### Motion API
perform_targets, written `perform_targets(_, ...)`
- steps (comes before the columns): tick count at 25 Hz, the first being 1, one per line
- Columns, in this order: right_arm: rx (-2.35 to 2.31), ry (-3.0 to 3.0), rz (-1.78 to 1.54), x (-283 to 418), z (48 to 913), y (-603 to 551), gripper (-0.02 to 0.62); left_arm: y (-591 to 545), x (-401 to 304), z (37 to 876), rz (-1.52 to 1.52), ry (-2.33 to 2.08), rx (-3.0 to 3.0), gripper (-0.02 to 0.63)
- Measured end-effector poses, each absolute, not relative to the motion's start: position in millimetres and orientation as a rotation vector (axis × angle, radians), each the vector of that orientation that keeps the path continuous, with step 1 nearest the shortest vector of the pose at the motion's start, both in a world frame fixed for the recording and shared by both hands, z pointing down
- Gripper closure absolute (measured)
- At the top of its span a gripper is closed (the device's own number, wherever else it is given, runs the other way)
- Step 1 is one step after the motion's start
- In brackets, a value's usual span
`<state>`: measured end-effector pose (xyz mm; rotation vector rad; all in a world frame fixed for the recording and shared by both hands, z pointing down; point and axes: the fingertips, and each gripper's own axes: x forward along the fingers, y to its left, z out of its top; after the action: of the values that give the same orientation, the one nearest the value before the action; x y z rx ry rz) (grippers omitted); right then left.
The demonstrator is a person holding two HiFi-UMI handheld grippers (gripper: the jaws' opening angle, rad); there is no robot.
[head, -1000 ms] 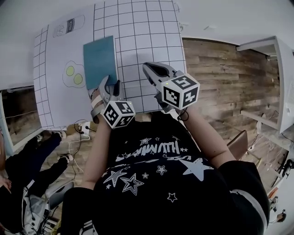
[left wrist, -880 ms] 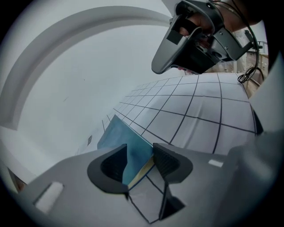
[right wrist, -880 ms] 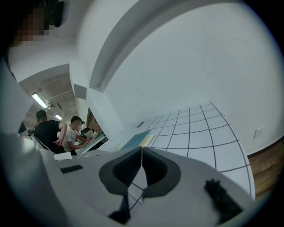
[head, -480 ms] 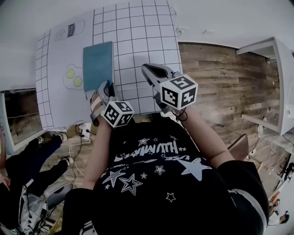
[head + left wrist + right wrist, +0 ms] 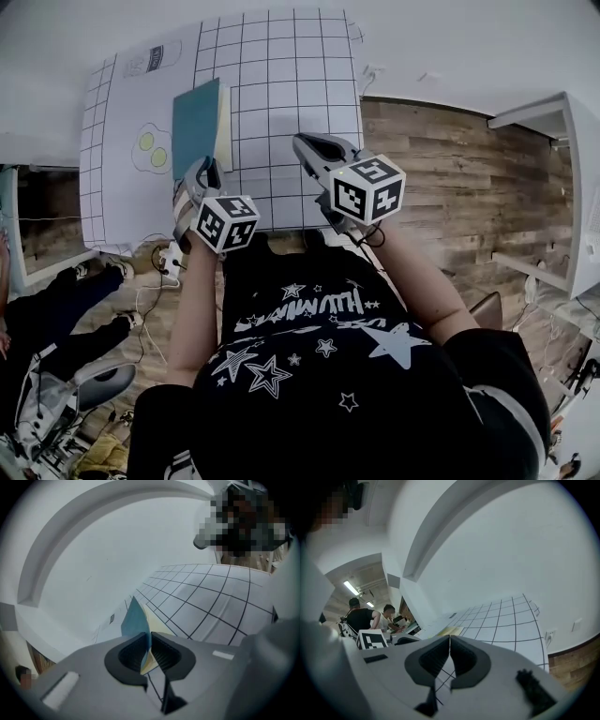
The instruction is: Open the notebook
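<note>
A teal notebook lies on the white grid mat. Its cover is lifted along the right side, so a cream page shows. My left gripper is at the notebook's near edge. In the left gripper view its jaws are closing on the teal cover, whose corner is pinched between the pads. My right gripper hovers over the mat to the right of the notebook, apart from it. Its jaws are shut with nothing between them.
The mat carries a fried-egg print left of the notebook. Wooden floor lies right of the table, with a white shelf unit beyond. Cables and a chair are at the lower left. People sit in the background.
My left gripper has shut on the near edge of the cover and risen. The cover has tilted up and the cream page has come into sight. The right gripper shifted slightly.
</note>
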<state>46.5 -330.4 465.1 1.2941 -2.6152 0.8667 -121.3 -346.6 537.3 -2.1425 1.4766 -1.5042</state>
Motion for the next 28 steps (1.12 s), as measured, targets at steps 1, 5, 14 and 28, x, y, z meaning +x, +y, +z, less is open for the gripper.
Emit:
perform_targets(1, 1.281, -2.621, 0.864, 46, 464, -330, 0.579, -347, -124, 532, -1.49, 1.511, -2.142, 0.561)
perform_targets(5, 1.229, -2.642, 0.828, 38, 458, -333, 0.58, -347, -141, 510, -1.413, 1.654, -2.169, 0.561)
perform_targets(14, 1.132, -2.686, 0.78, -30, 440, -357, 0.578, -355, -200, 476, -1.22, 1.846, -2.356, 0.563)
perform_targets(28, 1.088, -2.653, 0.786, -159, 445, -417, 0.58, -378, -324, 508, -0.998, 2.021, -2.782, 0.545)
